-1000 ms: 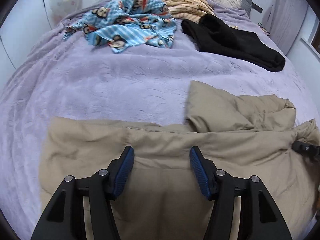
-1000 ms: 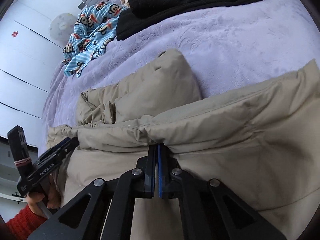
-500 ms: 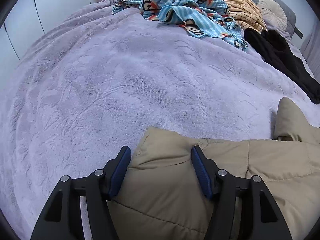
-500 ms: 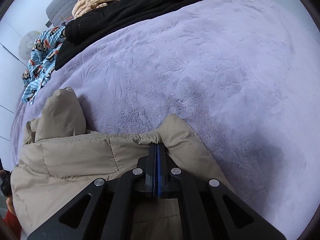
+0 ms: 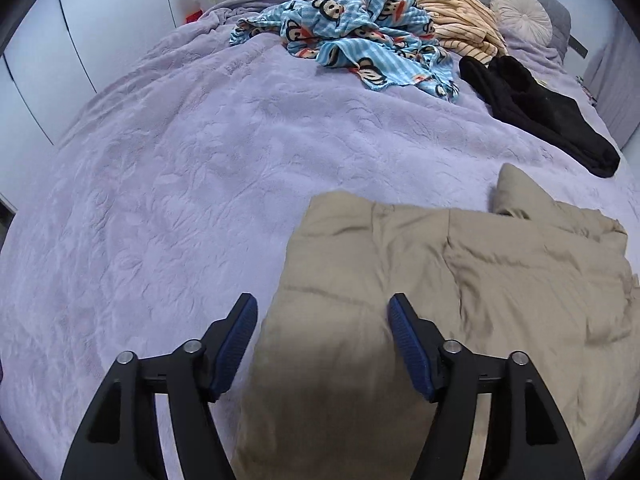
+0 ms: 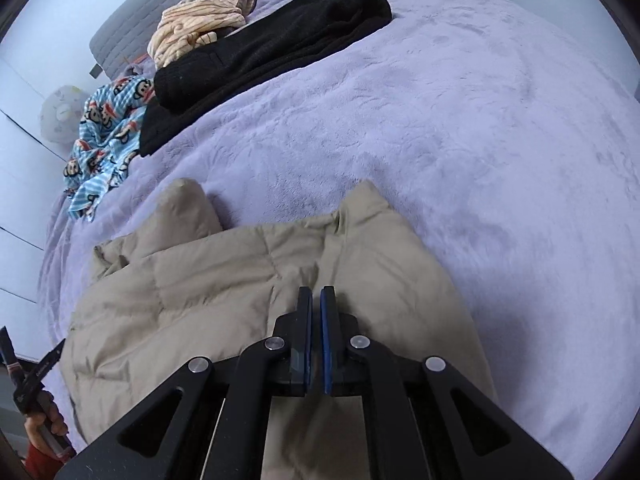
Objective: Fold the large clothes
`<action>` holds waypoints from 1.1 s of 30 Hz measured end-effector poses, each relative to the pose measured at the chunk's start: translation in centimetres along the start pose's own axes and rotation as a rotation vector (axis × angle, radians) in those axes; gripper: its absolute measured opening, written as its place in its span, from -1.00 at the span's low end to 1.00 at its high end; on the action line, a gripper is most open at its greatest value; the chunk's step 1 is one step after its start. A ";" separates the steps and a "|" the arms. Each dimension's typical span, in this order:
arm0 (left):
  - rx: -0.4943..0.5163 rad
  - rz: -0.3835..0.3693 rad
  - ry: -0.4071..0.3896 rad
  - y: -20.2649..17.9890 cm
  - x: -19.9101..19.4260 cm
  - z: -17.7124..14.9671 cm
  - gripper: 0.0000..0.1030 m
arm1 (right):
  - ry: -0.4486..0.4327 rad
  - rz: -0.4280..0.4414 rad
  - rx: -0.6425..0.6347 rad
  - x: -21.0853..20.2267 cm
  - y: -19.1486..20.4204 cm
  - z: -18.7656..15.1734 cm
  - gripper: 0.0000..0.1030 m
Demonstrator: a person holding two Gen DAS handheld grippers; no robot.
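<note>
While your left gripper [image 5: 322, 344] is spreading its jaws wider over the near left edge of the tan puffer jacket [image 5: 440, 280], nothing is actually getting pinched there; the blue pads are standing clear on either side of the fabric, so that side is let go. Your right gripper [image 6: 316, 320] is just starting to crack open too: there's a thin slit showing between its pads, it's hovering over the jacket's right edge, and I'm not seeing any cloth caught in that slit.

So I'd say you're finishing a release after laying a fold down. The jacket is lying in a thick, roughly rectangular slab on the lilac bedspread [image 5: 180, 200], near the foot of the bed, with one puffy bit, a sleeve or the hood, I can't tell which, poking up at the far side. From the right wrist view your left hand [image 6: 44, 420] is showing at the edge, well off to the side of the jacket.

Further out, the monkey-print blue cloth [image 5: 360, 40], the striped yellow garment [image 5: 460, 28] and the black garment [image 5: 540, 112] are sitting piled near the headboard, well apart from the jacket.

Next move, I'm guessing: tuck that sticking-up piece flat, then re-grab both near corners for another fold. Padded stuff is springy, so it'll probably want pressing down or it's going to puff back open.
</note>
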State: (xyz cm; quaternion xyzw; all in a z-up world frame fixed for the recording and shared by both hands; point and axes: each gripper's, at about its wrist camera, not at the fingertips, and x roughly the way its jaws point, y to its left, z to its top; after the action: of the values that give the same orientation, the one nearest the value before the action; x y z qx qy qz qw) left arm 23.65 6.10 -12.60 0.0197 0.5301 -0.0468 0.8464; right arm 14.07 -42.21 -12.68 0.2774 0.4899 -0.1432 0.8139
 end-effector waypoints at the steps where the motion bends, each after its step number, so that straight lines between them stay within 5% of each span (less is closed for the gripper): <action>1: -0.005 -0.002 0.003 0.2 -0.6 -0.8 0.63 | -0.003 0.014 0.020 -0.9 -0.3 -0.9 -0.86; 12: -0.018 -0.053 0.112 0.3 -3.4 -9.0 0.63 | 0.054 0.063 0.082 -6.0 0.2 -10.7 -0.77; 18: -0.067 -0.103 0.156 0.6 -4.3 -10.9 0.63 | 0.094 0.111 0.149 -7.0 -0.5 -14.0 -0.69; 26: 0.019 -0.220 0.012 -5.7 -3.6 -5.9 0.63 | 0.056 0.207 -0.008 -5.2 6.2 -11.0 -0.67; 33: -0.004 -0.122 -0.009 -6.6 3.1 -2.4 0.81 | 0.031 0.111 -0.114 2.0 10.7 -6.8 -0.69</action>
State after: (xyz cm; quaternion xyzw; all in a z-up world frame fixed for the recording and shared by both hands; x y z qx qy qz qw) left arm 22.21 -0.48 -16.33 -0.0146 0.5267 -0.0973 0.8444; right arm 15.55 -29.52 -13.62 0.2597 0.4936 -0.0655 0.8274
